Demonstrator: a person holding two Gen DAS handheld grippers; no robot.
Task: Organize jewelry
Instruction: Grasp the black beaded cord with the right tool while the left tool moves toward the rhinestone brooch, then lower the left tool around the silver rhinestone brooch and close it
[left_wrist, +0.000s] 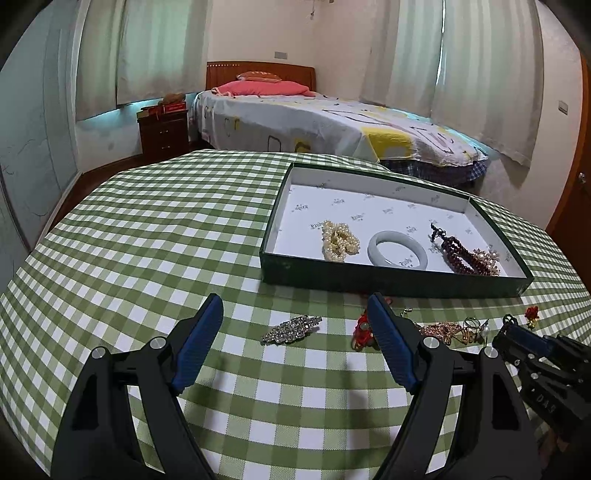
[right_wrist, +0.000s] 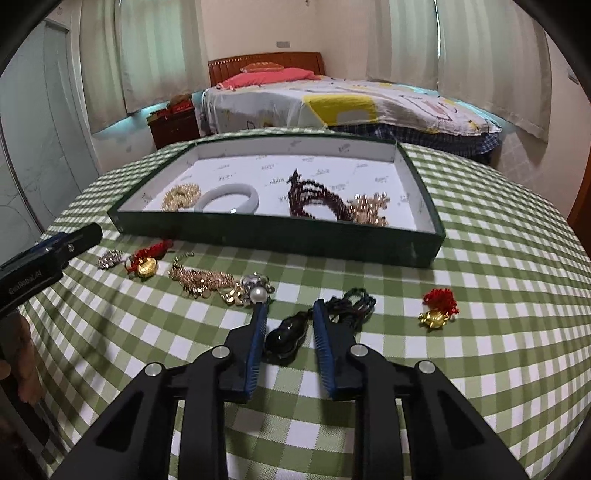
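Here the right claw (right_wrist: 286, 310), half-spread at lower centre, straddles the glossy black gourd-shaped pendant (right_wrist: 286, 338) on the green-checked bench (right_wrist: 480, 295); pinching comes next, then the dark green tray (right_wrist: 280, 236) above. The left claw (left_wrist: 295, 306) gapes wide, empty.

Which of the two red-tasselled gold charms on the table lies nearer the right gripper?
The lone red-tasselled gold charm right of the right gripper; the other charm lies far left.
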